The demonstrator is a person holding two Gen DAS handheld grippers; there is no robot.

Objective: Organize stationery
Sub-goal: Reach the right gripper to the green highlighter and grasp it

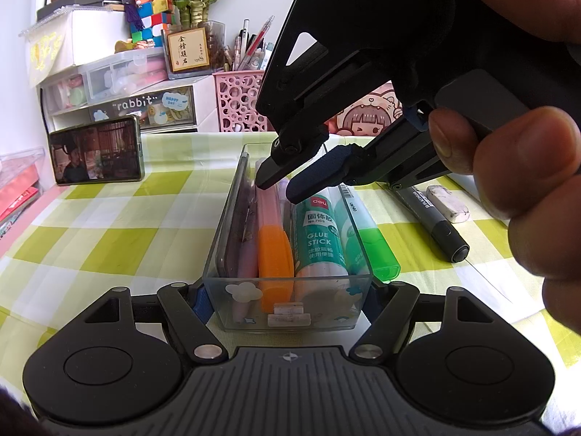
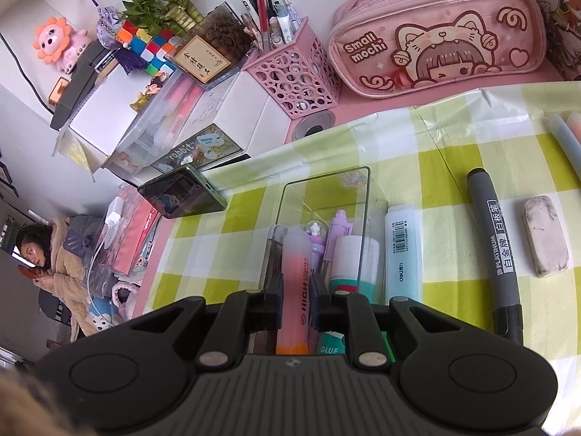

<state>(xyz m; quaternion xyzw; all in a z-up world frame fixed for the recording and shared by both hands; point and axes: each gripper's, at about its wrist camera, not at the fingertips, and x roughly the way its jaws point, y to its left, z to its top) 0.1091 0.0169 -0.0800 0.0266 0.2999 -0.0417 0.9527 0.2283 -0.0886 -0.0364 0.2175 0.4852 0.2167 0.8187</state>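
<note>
A clear plastic box stands on the green checked cloth. It holds an orange highlighter, a glue stick, purple pens and other items. My left gripper is shut on the near end of the box, one finger on each side. My right gripper reaches down into the box and is shut on the orange highlighter's pale end. A green highlighter lies beside the box's right wall.
A grey whiteboard marker and a dirty eraser lie to the right. A phone stands at the left. A pink pen basket, drawer unit and pink pencil case line the back.
</note>
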